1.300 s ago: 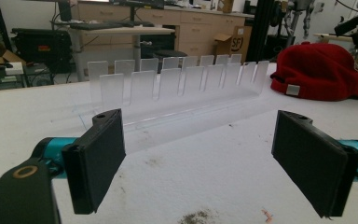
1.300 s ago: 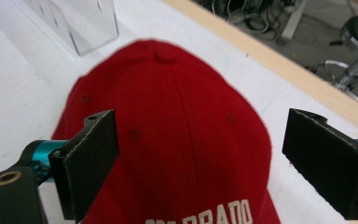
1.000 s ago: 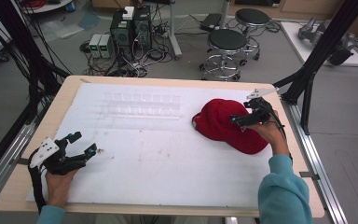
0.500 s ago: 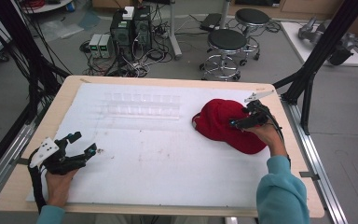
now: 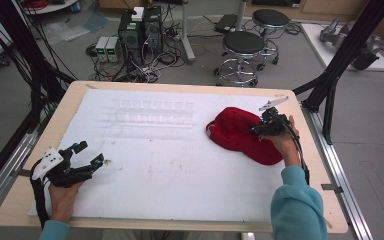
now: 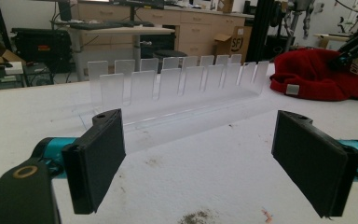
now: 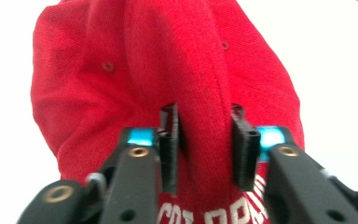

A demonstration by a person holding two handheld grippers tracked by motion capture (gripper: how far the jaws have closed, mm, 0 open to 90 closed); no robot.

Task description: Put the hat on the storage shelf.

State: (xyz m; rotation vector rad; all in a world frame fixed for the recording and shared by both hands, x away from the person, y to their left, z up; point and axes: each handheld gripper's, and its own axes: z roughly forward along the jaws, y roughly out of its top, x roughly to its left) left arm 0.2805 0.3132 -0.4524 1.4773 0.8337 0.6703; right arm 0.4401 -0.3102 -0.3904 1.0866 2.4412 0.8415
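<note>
One red baseball cap (image 5: 240, 134) sits on the right side of the white table mat (image 5: 170, 165), just right of the clear slotted rack (image 5: 152, 112). It looks light, soft and floppy, so a pinched crown fold is the sensible hold. Right gripper (image 7: 204, 147) is clamped on such a fold; left gripper (image 6: 200, 161) rests spread wide and empty, near-left.

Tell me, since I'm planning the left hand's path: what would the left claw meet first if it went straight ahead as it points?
Probably the clear plastic slotted rack: it lies straight ahead of the open left claw, with bare white tabletop between. The red cap sits off to the side, though depth is hard to judge.
</note>
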